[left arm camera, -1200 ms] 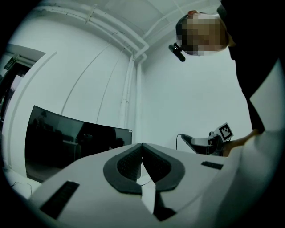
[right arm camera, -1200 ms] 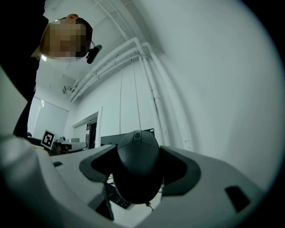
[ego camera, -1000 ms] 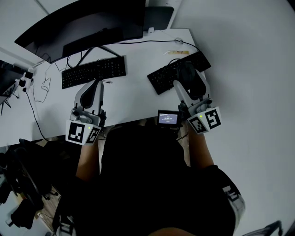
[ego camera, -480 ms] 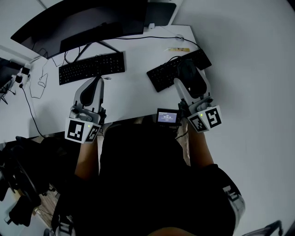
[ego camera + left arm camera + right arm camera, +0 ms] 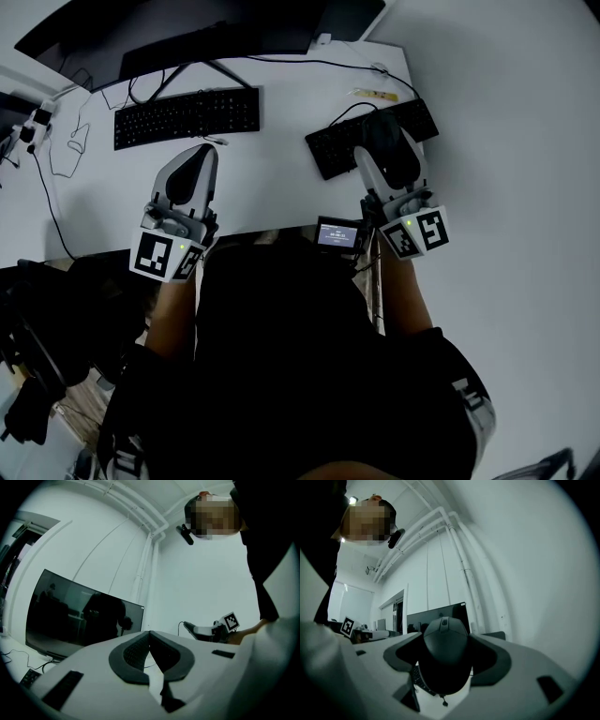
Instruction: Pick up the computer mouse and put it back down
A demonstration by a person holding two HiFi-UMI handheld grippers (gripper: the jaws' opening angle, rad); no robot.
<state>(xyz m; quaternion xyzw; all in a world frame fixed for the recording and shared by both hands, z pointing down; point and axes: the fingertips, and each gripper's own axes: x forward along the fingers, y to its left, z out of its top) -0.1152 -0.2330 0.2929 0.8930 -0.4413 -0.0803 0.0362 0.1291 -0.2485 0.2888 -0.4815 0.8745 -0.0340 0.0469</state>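
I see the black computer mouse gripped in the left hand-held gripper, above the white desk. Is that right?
Not quite. The computer mouse is gripped in the right hand-held gripper, not the left, above the white desk. The right gripper view shows it between the jaws. The left hand-held gripper is shut with nothing in it.

The computer mouse (image 5: 445,651) is dark grey to black, with a rounded smooth back and a small scroll wheel (image 5: 445,621) near its front end; it is held between the two jaws of the right claw (image 5: 446,662), which press on its left and right sides; it sits level, with its back upward; in the head view the computer mouse (image 5: 379,139) shows over the black keyboard (image 5: 330,156) at the right part of the white counter (image 5: 272,178); it looks lifted clear of the counter.
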